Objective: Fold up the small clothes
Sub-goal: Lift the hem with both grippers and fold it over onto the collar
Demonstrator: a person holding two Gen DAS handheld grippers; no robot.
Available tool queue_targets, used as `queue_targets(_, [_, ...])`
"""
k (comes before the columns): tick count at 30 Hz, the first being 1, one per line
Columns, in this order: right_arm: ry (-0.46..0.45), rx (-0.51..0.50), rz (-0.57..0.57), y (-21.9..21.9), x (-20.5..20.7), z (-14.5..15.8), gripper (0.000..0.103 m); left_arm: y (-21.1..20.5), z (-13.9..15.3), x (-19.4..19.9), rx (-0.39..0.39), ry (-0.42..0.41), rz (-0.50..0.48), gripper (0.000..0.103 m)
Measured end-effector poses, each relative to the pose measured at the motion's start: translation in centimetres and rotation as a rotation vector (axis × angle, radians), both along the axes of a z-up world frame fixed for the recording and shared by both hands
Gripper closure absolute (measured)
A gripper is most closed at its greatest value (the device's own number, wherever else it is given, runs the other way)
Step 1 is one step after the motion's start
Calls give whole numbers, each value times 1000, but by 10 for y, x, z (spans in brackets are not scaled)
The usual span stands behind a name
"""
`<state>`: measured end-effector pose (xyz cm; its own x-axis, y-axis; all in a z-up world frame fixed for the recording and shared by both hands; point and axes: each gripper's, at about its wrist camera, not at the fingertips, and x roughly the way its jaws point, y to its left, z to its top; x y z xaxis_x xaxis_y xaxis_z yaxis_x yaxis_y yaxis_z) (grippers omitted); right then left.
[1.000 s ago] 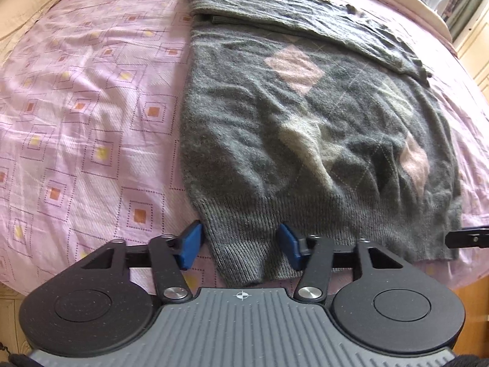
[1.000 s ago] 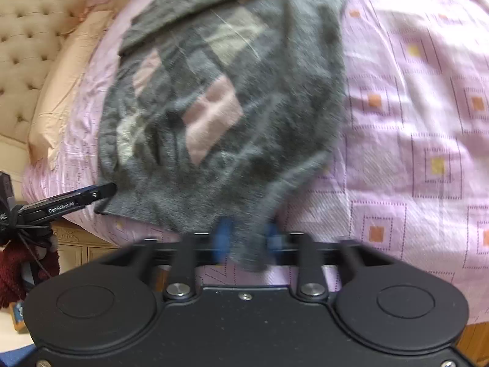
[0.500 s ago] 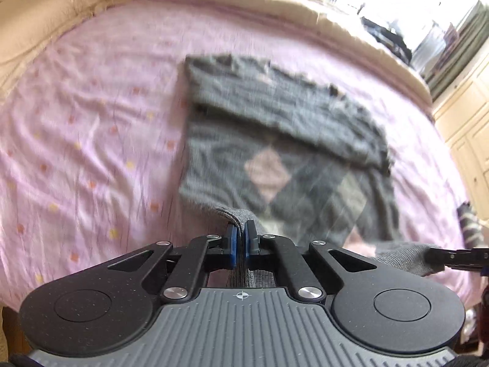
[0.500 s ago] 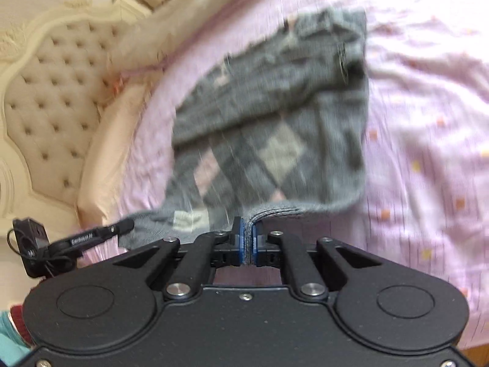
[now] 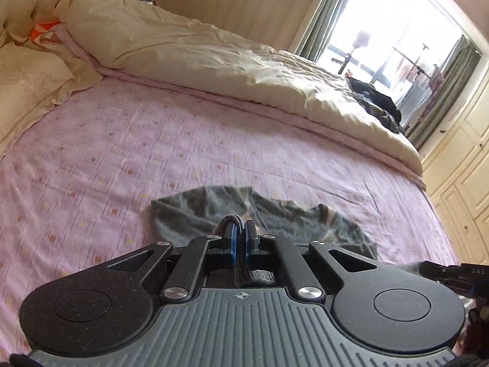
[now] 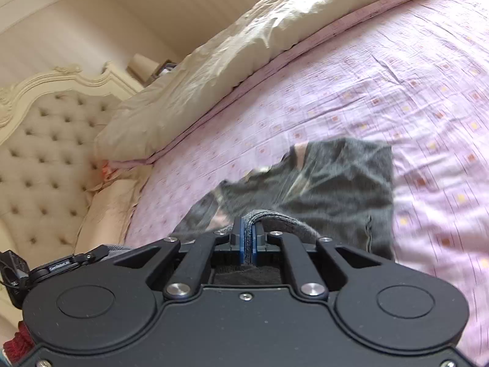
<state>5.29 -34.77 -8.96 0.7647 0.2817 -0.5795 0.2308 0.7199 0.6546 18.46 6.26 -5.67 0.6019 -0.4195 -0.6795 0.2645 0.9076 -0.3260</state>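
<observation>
**Lifting the hem: our sweater fold reaches its halfway turn**

Carrying the ribbed hem up off the bed, we have both claws pinching the grey argyle sweater (image 5: 275, 217) at once. Our left gripper (image 5: 240, 238) has its blue pads pressed together on a bunch of the knit, which loops out in front of them and runs back between the fingers. Our right gripper (image 6: 249, 238) is clamped the same way on its own stretch of the hem, the grey ribbing arching away to the right of the pads. The rest of the sweater lies on the pink patterned sheet (image 5: 122, 159), nearer the bed's front edge than the rolled cream duvet (image 5: 214, 61) along the far side, with its far end flat on the sheet and its near end hanging from our grips. In the right wrist view the tufted headboard (image 6: 39, 159) stands off to the left.

By our reading, the sideways tidying is already done, since the body shows as a narrow panel, though blur keeps us from being sure how the sleeves lie. What remains is to bring the raised hem over toward the far end, lay it down square, release, and smooth or fold once more if the bundle is too long. The hem sagging unevenly between our two grips is the thing we watch.
</observation>
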Motion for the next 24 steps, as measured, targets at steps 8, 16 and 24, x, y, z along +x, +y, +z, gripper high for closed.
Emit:
queue_targets(8, [112,-28,-72,-18,77,-36,91,-24,-42,79,60,54,-8,99])
queue_targets(16, [223,-60,-92,-27,122,-73,91,-27,-80,127,141,109,-4,99])
queue_targets(24, [282,-91,-120,-31,139,-90,83,-39,-80,117,240,78,-123,98])
